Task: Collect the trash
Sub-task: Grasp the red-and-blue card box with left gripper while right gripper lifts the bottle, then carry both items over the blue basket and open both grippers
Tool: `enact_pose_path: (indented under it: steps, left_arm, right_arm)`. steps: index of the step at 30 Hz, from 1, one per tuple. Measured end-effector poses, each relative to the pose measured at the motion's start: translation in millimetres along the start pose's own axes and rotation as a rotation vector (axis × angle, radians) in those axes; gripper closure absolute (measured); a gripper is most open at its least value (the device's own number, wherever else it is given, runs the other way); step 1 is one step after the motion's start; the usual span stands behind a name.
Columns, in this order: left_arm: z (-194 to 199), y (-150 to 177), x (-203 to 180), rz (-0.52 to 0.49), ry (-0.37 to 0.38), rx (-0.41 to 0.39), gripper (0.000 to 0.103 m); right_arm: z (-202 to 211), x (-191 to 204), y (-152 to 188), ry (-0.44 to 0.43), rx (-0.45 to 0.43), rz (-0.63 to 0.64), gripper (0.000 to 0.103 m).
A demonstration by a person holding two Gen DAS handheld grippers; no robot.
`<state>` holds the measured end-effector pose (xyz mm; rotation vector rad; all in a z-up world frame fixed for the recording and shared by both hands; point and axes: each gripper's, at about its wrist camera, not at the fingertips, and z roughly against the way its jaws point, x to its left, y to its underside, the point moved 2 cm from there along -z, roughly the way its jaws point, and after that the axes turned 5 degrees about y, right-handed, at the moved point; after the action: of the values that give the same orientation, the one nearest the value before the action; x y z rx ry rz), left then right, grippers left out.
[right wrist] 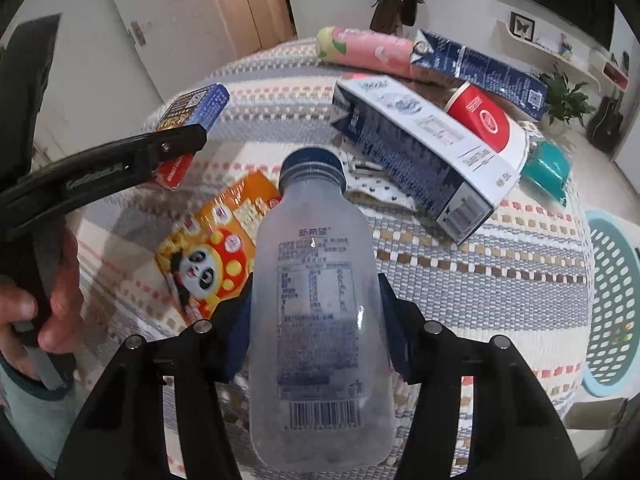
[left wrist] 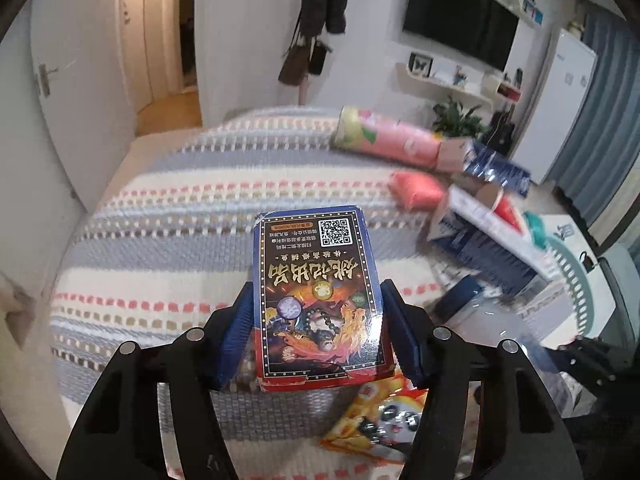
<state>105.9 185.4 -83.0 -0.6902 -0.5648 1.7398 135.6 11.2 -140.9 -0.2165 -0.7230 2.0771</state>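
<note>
The left claw (left wrist: 316, 320) pinches a small blue and red card box (left wrist: 318, 292) between its blue pads and holds it up off the striped cloth (left wrist: 180, 208) on the tabletop. Only the left view shows the box's picture side with its square code. The right view shows that same box from the side, with the person's hand (right wrist: 48, 292) on the left claw's handle. The right claw (right wrist: 316, 328) pinches a see-through plastic bottle (right wrist: 316, 320) with a blue cap, which only the right view shows clearly. Under the bottle lies an orange panda snack bag (right wrist: 216, 248). Farther back lie a blue and white carton (right wrist: 420, 148), a red and white cup (right wrist: 484, 120), a dark blue carton (right wrist: 480, 64) and a pink tube (right wrist: 368, 50). A pale blue basket (right wrist: 612, 300) stands off the right edge. The bottle hides part of the cloth.
</note>
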Motion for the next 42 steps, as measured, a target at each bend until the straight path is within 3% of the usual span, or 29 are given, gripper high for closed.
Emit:
enact_pose_path:
  steps: [11,18,22,31,37,42]
  left_arm:
    - [46.6,-24.1,-52.6,-0.053,0.075,-0.143,0.043]
    - [53.5,-44.2,-106.2,-0.122,0.132,-0.185,0.043]
    - [48.3,-52.2,-146.6,-0.173,0.178,-0.193,0.043]
    - [3.2,-51.3,-254.9,-0.3,0.308,-0.129,0.043]
    - [-48.3,-35.3,-302.2,-0.331,0.421,-0.007,0.043]
    - [-95.8,-17.3,-329.7,-0.338,0.461,0.113,0.043]
  right_arm:
    - [60.2,-38.2,-8.3,-0.164,-0.141,-0.1,0.051]
    - [108.4,-90.9,-10.2,-0.134,-0.273,-0.185,0.051]
    - [127.0,-132.7,-7.7,-0.035,-0.334,-0.246,0.051]
    - [136.8,-240.2,14.0,0.166,-0.372,-0.426,0.051]
    - [116.2,-304.4,43.6,0.222,-0.314,-0.567,0.051]
    - [89.5,-331.1,62.2,0.271,-0.241,-0.612,0.051]
